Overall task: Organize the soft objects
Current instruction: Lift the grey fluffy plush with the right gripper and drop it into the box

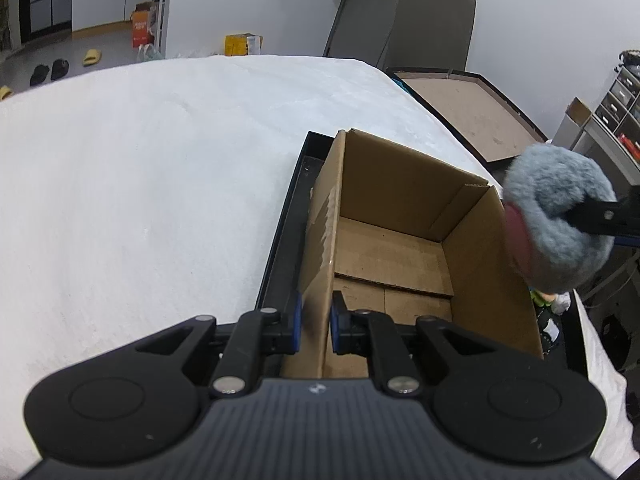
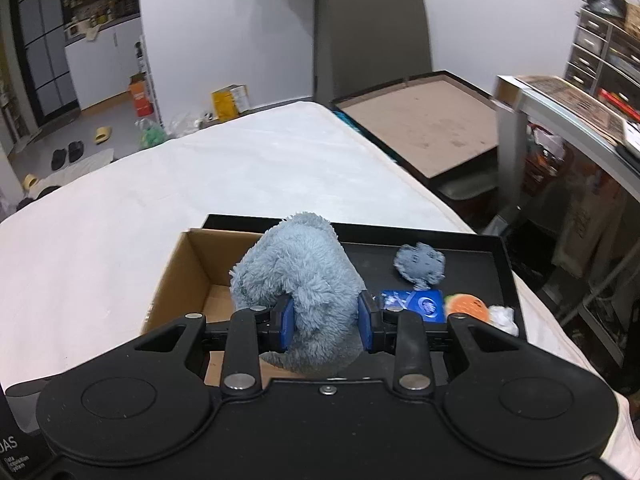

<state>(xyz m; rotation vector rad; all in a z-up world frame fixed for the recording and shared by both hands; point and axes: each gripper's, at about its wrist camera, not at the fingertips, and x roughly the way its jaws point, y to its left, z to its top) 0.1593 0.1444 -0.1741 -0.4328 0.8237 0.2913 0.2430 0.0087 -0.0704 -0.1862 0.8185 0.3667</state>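
Your left gripper (image 1: 316,322) is pinched tight on the near wall of the open cardboard box (image 1: 400,248), steadying it inside the black tray (image 1: 282,240) on the white-covered table (image 1: 140,180). Your right gripper (image 2: 326,322) is clamped, jaws partway apart, around the blue-grey plush toy (image 2: 298,280), squeezing its fur between the blue pads (image 2: 287,322). In the left wrist view that toy hangs in the air at the box's right wall, at about rim height and not yet inside.

The box floor shows bare cardboard; nothing soft lies in it as far as either view reaches, so the sorting looks barely begun, with this toy likely the first to go in.

Just beyond your right gripper, on the tray floor beside the box, more waits: a blue card or packet (image 2: 412,304), an orange plush piece (image 2: 468,306), a crumpled white item (image 2: 504,316) and, further back, a small grey fuzzy toy (image 2: 420,266). Which of these count as soft objects for the box is a judgement; the orange, white and grey ones look likely.
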